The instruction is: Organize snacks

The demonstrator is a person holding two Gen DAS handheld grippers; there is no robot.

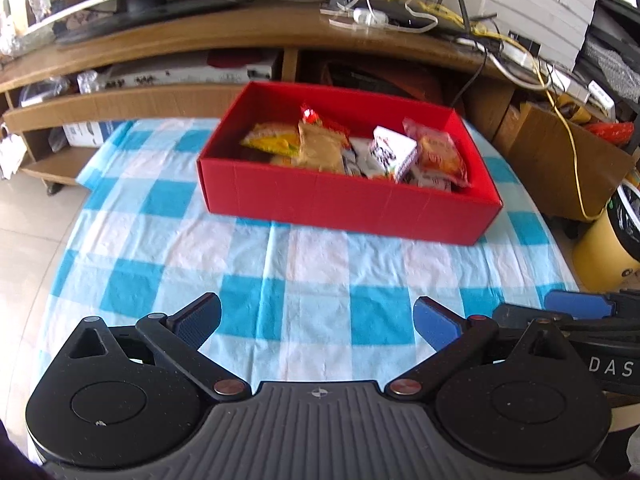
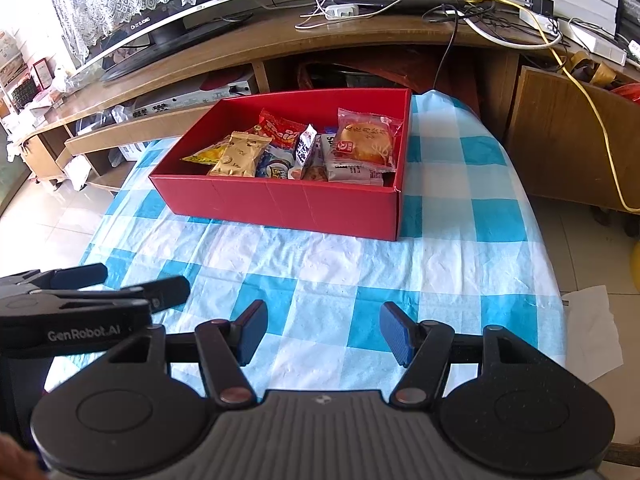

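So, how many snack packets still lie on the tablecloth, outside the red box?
0. Every snack packet in view lies inside the red box; the checked tablecloth around it carries none. The cloth under both sets of fingers is hidden.

Snack packets (image 2: 304, 148) lie in the box (image 2: 280, 204) (on the table (image 2: 460, 264)).

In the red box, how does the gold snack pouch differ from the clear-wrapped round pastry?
The gold snack pouch is opaque, so its contents are hidden; the round pastry shows through clear wrap with a red label. The pouch lies toward the left side of the red box, the pastry against the right wall. The pouch rests on a yellow packet, the pastry on a white packet. Both are sealed and lie tilted on the pile.
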